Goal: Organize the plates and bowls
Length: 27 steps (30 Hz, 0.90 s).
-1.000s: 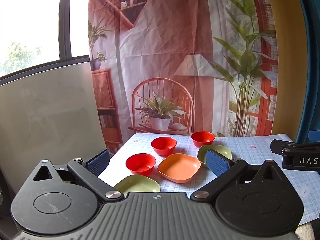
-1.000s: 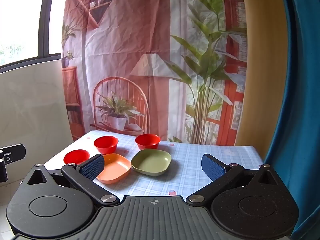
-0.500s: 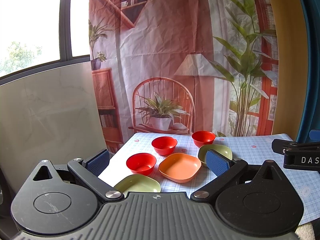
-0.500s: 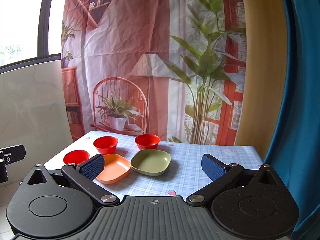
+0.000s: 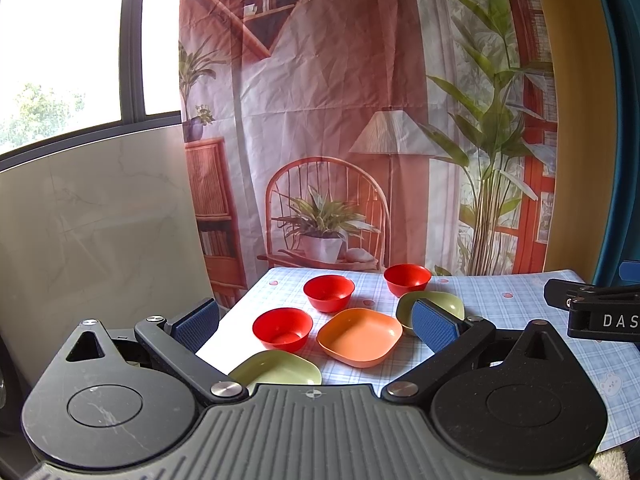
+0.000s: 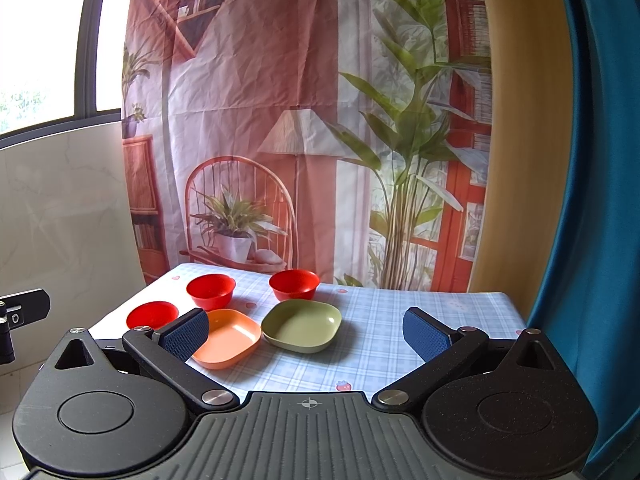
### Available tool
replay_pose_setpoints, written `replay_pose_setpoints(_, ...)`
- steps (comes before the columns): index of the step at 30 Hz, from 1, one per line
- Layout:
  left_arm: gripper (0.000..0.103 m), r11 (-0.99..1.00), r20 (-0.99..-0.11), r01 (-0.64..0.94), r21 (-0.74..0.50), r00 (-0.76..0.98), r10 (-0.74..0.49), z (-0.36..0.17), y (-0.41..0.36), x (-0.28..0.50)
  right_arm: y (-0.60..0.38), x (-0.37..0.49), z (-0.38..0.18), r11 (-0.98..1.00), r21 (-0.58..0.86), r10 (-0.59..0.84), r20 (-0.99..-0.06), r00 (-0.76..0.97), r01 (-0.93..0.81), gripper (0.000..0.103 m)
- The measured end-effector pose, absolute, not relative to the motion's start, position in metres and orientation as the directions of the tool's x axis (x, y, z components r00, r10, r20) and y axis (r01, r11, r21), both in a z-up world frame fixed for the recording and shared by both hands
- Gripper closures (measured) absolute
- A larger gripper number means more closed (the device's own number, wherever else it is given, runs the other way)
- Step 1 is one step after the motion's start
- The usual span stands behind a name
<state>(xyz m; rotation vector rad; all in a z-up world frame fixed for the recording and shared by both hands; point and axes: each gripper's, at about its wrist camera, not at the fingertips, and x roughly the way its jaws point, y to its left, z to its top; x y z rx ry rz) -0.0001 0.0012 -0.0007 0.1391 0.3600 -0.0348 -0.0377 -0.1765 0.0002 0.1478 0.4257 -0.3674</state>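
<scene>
Hovering short of the near edge of the desk point(image 6: 420, 320), both grippers are held released, jaws spread wide, nothing grasped. 6 dishes are noted on the checked cloth, all toward the left half of the desk, none stacked, all seen empty.

Left gripper point(image 5: 316, 322): a green plate point(image 5: 280, 370) lies directly ahead and nearest, at the near left corner of the desk, partly hidden by the gripper body. Beyond it stand a red bowl point(image 5: 283, 327) and an orange plate point(image 5: 360, 336), side by side, just apart. A 2nd green plate point(image 5: 438, 304) is partly hidden behind the right finger in this view. 2 more red bowls point(image 5: 329, 292) point(image 5: 407, 279) sit near the far edge.

Right gripper point(image 6: 306, 334): the 2nd green plate point(image 6: 302, 326) lies straight ahead between the fingers' lines; the orange plate point(image 6: 226, 338) just beside it, to its left. The plates are rounded squares, no marked long axis.

Judgement: no stacking is yet done. The near green plate is closer to the left gripper, the 2nd green plate to the right gripper; a rim grasp is likely called for. The right half of the desk is left bare.
</scene>
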Motion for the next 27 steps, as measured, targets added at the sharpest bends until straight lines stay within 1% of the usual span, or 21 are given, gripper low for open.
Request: replay_pose_setpoints(27, 0.000, 0.990, -0.353, 0.058, 0.129, 0.936, -0.009, -0.0013, 0.0011, -0.0001, -0.1762, -0.0390, 0.0022, 0.924, 0.063, -0.318, -0.425, 0.847, 0.378, 0.000)
